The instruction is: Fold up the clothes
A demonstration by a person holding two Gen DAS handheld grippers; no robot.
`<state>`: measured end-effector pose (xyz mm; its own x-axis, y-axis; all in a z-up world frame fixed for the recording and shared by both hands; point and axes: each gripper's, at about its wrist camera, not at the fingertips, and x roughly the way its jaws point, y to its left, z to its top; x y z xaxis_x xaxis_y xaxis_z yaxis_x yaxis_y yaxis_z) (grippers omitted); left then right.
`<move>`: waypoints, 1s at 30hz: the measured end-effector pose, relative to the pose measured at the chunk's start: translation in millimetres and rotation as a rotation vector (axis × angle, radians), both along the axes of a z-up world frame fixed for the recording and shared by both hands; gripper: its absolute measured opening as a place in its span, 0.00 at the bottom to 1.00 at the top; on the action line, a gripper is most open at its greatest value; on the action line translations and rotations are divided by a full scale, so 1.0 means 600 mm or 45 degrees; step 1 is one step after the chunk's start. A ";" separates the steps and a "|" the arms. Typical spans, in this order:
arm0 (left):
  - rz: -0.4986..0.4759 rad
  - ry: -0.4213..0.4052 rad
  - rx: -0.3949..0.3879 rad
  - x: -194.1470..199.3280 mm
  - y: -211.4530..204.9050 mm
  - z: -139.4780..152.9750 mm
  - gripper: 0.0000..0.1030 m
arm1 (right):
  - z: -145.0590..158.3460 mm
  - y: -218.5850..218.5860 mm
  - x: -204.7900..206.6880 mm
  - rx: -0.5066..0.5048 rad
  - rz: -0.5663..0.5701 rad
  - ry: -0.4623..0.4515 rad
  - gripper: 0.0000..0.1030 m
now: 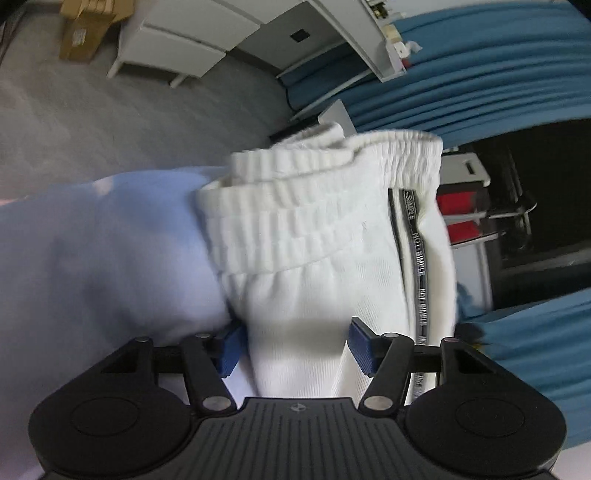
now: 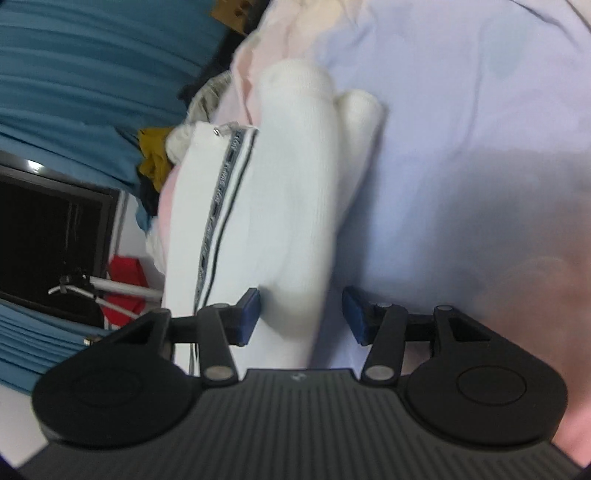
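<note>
White sweatpants (image 1: 314, 240) with a ribbed elastic waistband and a black-and-grey lettered side stripe lie bunched on a pale lavender sheet (image 1: 92, 240). My left gripper (image 1: 295, 343) is open, its blue pads on either side of a fold of the white fabric below the waistband. In the right wrist view the same pants (image 2: 280, 192) lie folded lengthwise on the sheet (image 2: 461, 129). My right gripper (image 2: 301, 314) is open, with a thick fold of white fabric between its pads, nearer the left pad.
Blue curtains (image 1: 498, 66) hang behind. A white cabinet (image 1: 173, 40) and a cardboard box (image 1: 85, 29) stand on the grey floor. Other clothes, mustard and beige (image 2: 159, 155), lie piled at the sheet's edge. A red item (image 2: 125, 273) sits by a dark screen.
</note>
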<state>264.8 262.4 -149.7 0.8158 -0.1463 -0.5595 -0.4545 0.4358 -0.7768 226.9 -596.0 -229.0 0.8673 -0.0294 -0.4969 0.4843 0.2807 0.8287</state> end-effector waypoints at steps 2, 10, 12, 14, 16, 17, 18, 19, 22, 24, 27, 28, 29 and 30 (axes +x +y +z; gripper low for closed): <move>0.021 0.037 0.055 0.024 -0.007 -0.008 0.61 | -0.003 0.005 0.007 -0.048 -0.054 -0.052 0.51; 0.090 0.082 0.147 0.044 -0.025 0.044 0.17 | -0.012 -0.007 0.029 -0.014 -0.163 -0.099 0.19; 0.106 0.090 0.165 0.047 -0.029 0.060 0.14 | -0.010 -0.009 0.022 0.010 -0.188 -0.116 0.15; 0.123 0.098 0.183 0.049 -0.033 0.077 0.13 | 0.004 -0.009 0.014 -0.008 -0.199 -0.103 0.14; 0.117 0.099 0.200 0.047 -0.031 0.100 0.12 | 0.023 -0.010 0.008 -0.031 -0.196 -0.116 0.13; 0.103 0.095 0.207 0.043 -0.026 0.115 0.12 | 0.031 -0.010 0.005 -0.034 -0.196 -0.130 0.13; 0.092 0.092 0.212 0.035 -0.024 0.131 0.12 | 0.039 -0.010 0.002 -0.037 -0.195 -0.141 0.13; 0.084 0.089 0.212 0.031 -0.018 0.145 0.12 | 0.046 -0.009 -0.004 -0.043 -0.191 -0.144 0.13; 0.061 0.089 0.203 0.001 0.006 0.170 0.12 | 0.058 -0.007 -0.025 -0.049 -0.178 -0.117 0.13; 0.039 0.097 0.200 -0.028 0.027 0.185 0.12 | 0.061 -0.010 -0.048 -0.020 -0.168 -0.096 0.13; -0.001 0.106 0.203 -0.072 0.052 0.180 0.12 | 0.084 -0.012 -0.092 -0.056 -0.127 -0.039 0.12; -0.019 0.112 0.208 -0.086 0.059 0.172 0.12 | 0.091 -0.012 -0.106 -0.072 -0.115 -0.024 0.12; -0.038 0.119 0.214 -0.101 0.066 0.163 0.13 | 0.096 -0.012 -0.117 -0.082 -0.111 -0.020 0.12; -0.036 0.133 0.205 -0.110 0.073 0.146 0.13 | 0.098 -0.012 -0.129 -0.084 -0.113 -0.018 0.12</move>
